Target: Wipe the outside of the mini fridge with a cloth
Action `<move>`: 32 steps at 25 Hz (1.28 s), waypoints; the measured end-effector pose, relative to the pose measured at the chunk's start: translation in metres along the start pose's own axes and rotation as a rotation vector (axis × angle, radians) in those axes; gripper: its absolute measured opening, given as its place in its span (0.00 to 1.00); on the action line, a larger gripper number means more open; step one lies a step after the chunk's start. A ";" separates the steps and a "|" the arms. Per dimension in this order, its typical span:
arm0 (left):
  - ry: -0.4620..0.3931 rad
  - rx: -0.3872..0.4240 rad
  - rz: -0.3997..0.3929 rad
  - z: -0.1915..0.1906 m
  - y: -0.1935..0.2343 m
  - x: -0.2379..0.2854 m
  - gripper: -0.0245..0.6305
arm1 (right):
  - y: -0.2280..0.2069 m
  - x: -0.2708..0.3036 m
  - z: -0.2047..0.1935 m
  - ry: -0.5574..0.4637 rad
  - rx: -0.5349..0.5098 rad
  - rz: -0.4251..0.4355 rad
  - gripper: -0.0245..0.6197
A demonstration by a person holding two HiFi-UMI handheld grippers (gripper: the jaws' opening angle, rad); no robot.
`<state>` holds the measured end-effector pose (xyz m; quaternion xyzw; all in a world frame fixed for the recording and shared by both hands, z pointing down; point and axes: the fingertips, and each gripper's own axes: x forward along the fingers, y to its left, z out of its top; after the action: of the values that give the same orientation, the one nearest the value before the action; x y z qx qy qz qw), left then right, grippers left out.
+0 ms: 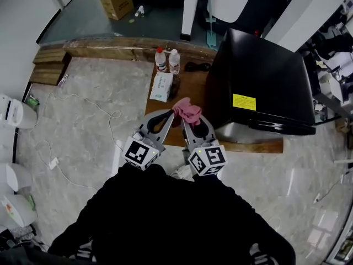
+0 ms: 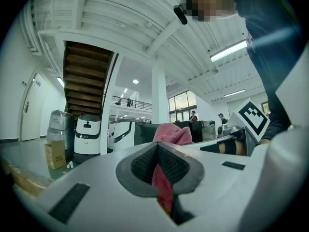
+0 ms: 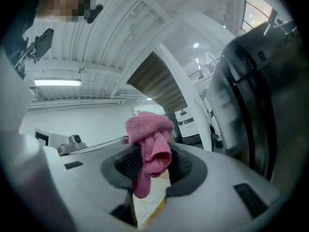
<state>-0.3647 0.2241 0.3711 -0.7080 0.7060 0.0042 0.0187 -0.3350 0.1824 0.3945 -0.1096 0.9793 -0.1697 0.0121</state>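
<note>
You hold the pink cloth (image 1: 187,110) bunched between both tools at the centre of the head view. Your left gripper (image 1: 172,115) and your right gripper (image 1: 191,120) each have their jaws closed on a fold of it, and each gripper's own view shows the same. The mini fridge (image 1: 259,81) stands in the upper right of the frame on the low wooden platform (image 1: 251,146), near the cloth but not touched by it. By my reading the wiping is not yet under way: every outer face of the fridge is left to do.
</note>
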 end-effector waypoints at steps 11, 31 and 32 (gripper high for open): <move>-0.022 0.001 -0.150 0.002 0.084 0.071 0.05 | -0.040 0.087 0.029 -0.169 0.102 -0.168 0.25; -0.088 0.047 -0.534 0.036 0.167 0.229 0.05 | -0.189 0.162 0.080 -0.694 0.667 -0.529 0.25; -0.087 0.048 -0.542 0.037 0.166 0.234 0.05 | -0.196 0.160 0.079 -0.713 0.697 -0.541 0.25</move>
<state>-0.5290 -0.0088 0.3232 -0.8694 0.4894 0.0127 0.0663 -0.4453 -0.0584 0.3882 -0.3967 0.7377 -0.4326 0.3336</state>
